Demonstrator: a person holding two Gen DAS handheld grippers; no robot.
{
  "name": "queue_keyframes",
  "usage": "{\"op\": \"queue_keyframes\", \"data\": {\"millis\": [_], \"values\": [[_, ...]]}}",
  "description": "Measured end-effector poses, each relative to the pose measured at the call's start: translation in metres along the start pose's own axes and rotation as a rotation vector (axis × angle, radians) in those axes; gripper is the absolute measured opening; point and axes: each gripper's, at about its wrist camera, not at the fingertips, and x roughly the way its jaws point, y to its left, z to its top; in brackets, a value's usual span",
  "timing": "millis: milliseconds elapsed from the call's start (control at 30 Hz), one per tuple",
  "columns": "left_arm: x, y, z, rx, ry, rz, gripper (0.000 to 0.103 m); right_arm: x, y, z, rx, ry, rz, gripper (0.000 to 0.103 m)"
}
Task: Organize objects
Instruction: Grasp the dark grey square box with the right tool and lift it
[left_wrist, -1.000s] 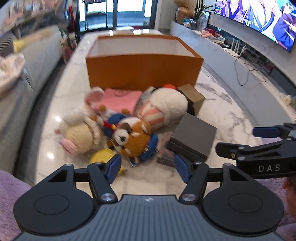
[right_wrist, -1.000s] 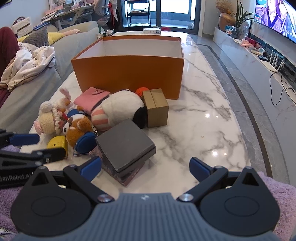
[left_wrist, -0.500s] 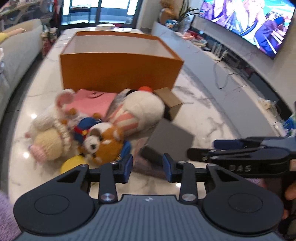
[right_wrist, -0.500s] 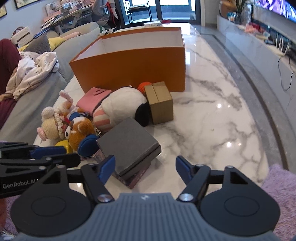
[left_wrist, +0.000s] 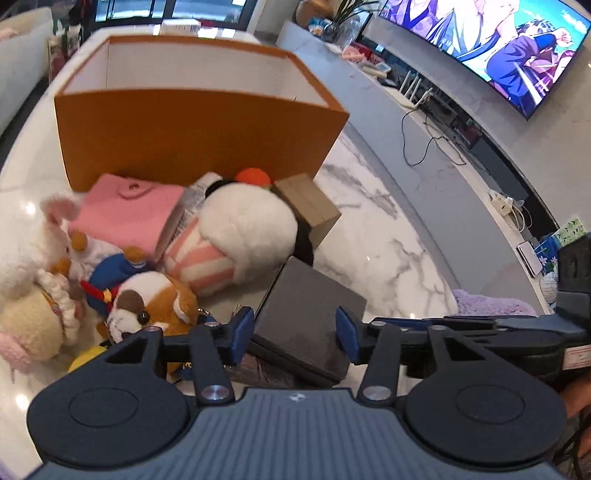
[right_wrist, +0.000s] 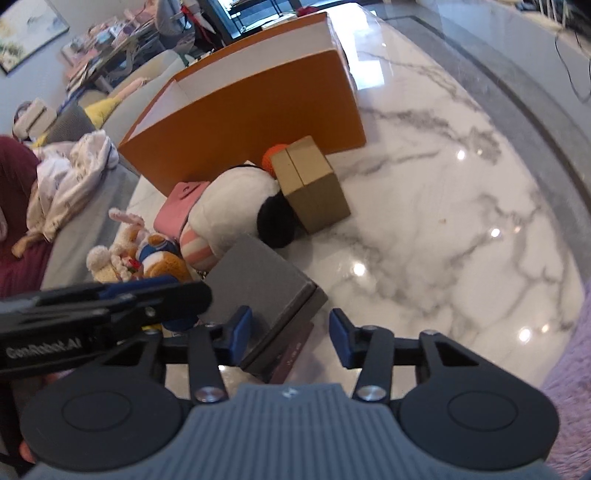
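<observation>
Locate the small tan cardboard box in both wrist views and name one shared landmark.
Left wrist: small tan cardboard box sits centre, right of the white plush.
Right wrist: it sits above centre, beside the same plush.
Shared landmark: the orange box, just behind it in both.

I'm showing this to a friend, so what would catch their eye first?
The big orange box, open on top, stands at the back of the marble table. Right before it lies a heap of plush toys, with a dark grey box nearest, and both tongs, left and right, open over that grey box.

Marble table (right_wrist: 424, 229) under orange box (left_wrist: 199, 136), toys (left_wrist: 236, 236)
</observation>
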Motion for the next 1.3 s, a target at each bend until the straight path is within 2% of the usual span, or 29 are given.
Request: {"op": "queue_keyframes", "data": {"millis": [167,233,333,467,567,600,633,667,733,867,1000,1067,1167,1233,1300], "values": [[0.022,0.002,-0.004,-0.029,0.080,-0.045,0.058,-0.005,-0.013,0.003,0.051,-0.012,-0.009,0.045],[0.025,0.000,-0.006,-0.039,0.080,-0.063,0.058,-0.005,-0.021,0.005,0.086,-0.010,0.005,0.048],[0.027,-0.001,-0.005,-0.028,0.087,-0.072,0.058,0.000,-0.035,0.007,0.154,0.004,0.031,0.061],[0.027,-0.002,-0.006,-0.021,0.103,-0.094,0.055,0.017,-0.056,0.007,0.266,0.030,0.151,0.069],[0.027,0.000,-0.008,-0.032,0.110,-0.111,0.054,0.029,-0.065,0.004,0.344,0.056,0.238,0.069],[0.028,0.000,-0.008,-0.036,0.110,-0.113,0.054,0.032,-0.066,0.003,0.362,0.063,0.258,0.067],[0.028,0.000,-0.008,-0.041,0.109,-0.111,0.055,0.032,-0.066,0.002,0.375,0.061,0.282,0.057],[0.027,0.000,-0.008,-0.041,0.108,-0.111,0.055,0.030,-0.065,0.002,0.378,0.058,0.288,0.057],[0.022,-0.003,-0.008,-0.032,0.090,-0.097,0.055,0.025,-0.059,0.004,0.344,0.051,0.272,0.053],[0.010,-0.015,-0.008,0.070,0.060,-0.024,0.067,0.005,-0.043,0.010,0.252,0.006,0.213,0.046],[0.006,-0.028,-0.017,0.200,0.067,0.076,0.067,-0.022,-0.021,0.017,0.081,-0.079,0.067,0.041],[0.009,-0.030,-0.023,0.226,0.083,0.124,0.067,-0.032,-0.008,0.018,-0.025,-0.115,-0.042,0.039],[0.010,-0.024,-0.027,0.182,0.084,0.110,0.067,-0.034,0.004,0.014,-0.148,-0.137,-0.171,0.036],[0.012,-0.017,-0.025,0.123,0.068,0.072,0.067,-0.033,0.004,0.010,-0.176,-0.120,-0.180,0.036],[0.016,-0.010,-0.021,0.080,0.069,0.109,0.068,-0.031,0.003,0.007,-0.174,-0.091,-0.171,0.036]]}}
